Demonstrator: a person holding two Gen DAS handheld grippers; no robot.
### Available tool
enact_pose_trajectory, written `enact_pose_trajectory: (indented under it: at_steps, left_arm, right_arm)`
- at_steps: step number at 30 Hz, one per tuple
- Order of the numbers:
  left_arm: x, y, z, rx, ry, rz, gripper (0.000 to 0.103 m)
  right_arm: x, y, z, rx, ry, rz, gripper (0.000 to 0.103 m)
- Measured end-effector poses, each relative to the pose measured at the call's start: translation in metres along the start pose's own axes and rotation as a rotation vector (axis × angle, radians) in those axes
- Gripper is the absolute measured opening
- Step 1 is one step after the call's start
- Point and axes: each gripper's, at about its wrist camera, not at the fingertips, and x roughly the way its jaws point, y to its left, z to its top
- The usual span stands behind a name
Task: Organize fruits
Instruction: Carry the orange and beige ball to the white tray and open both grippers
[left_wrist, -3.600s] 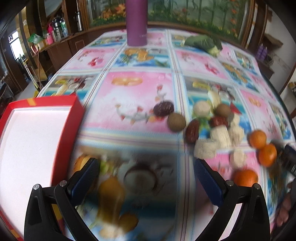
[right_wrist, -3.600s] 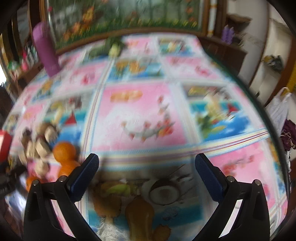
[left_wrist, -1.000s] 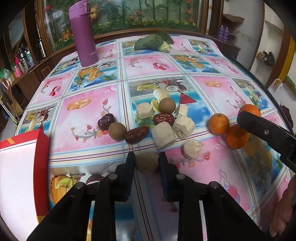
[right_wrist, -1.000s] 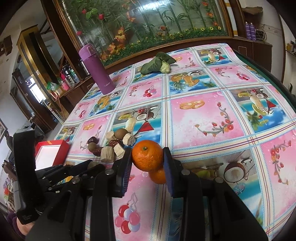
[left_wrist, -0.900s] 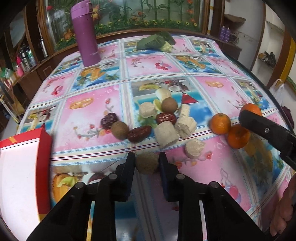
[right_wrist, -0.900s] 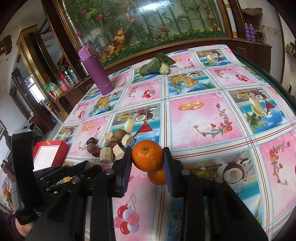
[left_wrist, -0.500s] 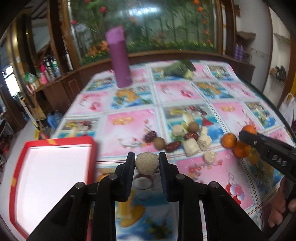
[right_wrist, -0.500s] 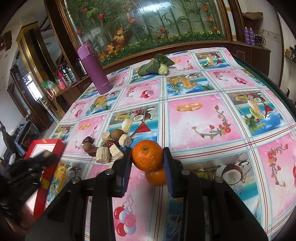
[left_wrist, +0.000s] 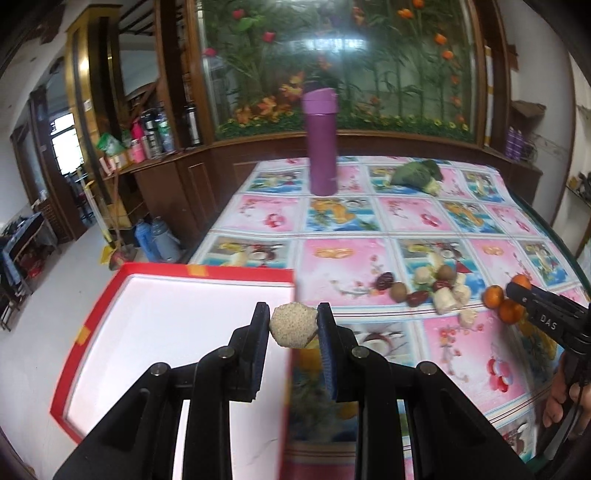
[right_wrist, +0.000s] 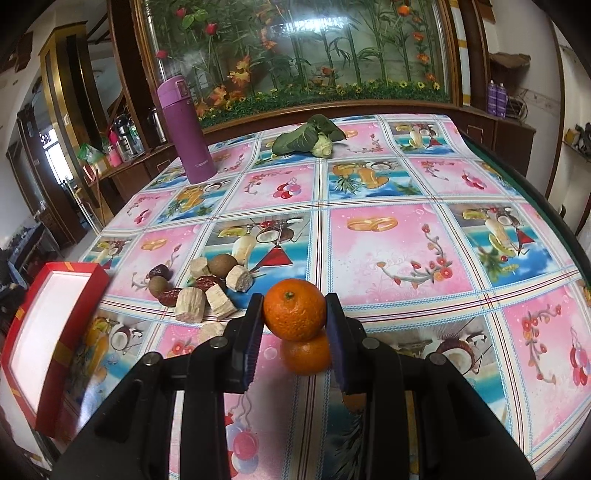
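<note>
A red box (left_wrist: 110, 284) with a white inside sits at the bench's left edge, below and to the left of the left tongs (left_wrist: 293, 325), which are clamped on a pale, rough-skinned fruit piece (left_wrist: 293, 324) and carry it in the air above the box's right wall. Beyond those tongs and to their right, the flowered cloth of the bench (left_wrist: 343, 221) bears a loose heap of pale cut chunks (left_wrist: 445, 297), dark red dates (left_wrist: 417, 297) and round brown fruits (left_wrist: 398, 290), with three mandarins (left_wrist: 494, 296) just to the right of the heap. A purple flask (left_wrist: 323, 142) stands upright far ahead of the left tongs, and a leafy green vegetable (left_wrist: 417, 173) lies to its right near the bench's far side. At the right edge of the left wrist view the right tongs (left_wrist: 517, 291) reach in among the mandarins, a hand (left_wrist: 567, 406) on their grip. In the right wrist view the right tongs (right_wrist: 294, 317) are closed on a mandarin (right_wrist: 294, 309), both pads pressed against its sides. A second mandarin (right_wrist: 306, 354) lies on the cloth directly under it, between the two arms of the tongs; whether the two fruits touch cannot be told. The heap of chunks and dates lies ahead and to the left of these tongs, and the red box lies farther left at the bench edge.
</note>
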Motion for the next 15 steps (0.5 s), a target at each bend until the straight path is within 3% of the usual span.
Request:
enact_pose_trajectory:
  at_steps: [6, 15]
  left_arm:
    - [-0.007, 0.04, -0.006, -0.066, -0.017, 0.053, 0.025]
    - [-0.015, 0.094, -0.018, -0.141, -0.025, 0.142, 0.025]
  right_arm:
    - [-0.001, 0.026, -0.003, -0.015, 0.0, 0.027, 0.035]
    - [0.007, 0.138, -0.013, -0.109, 0.065, 0.268, 0.035]
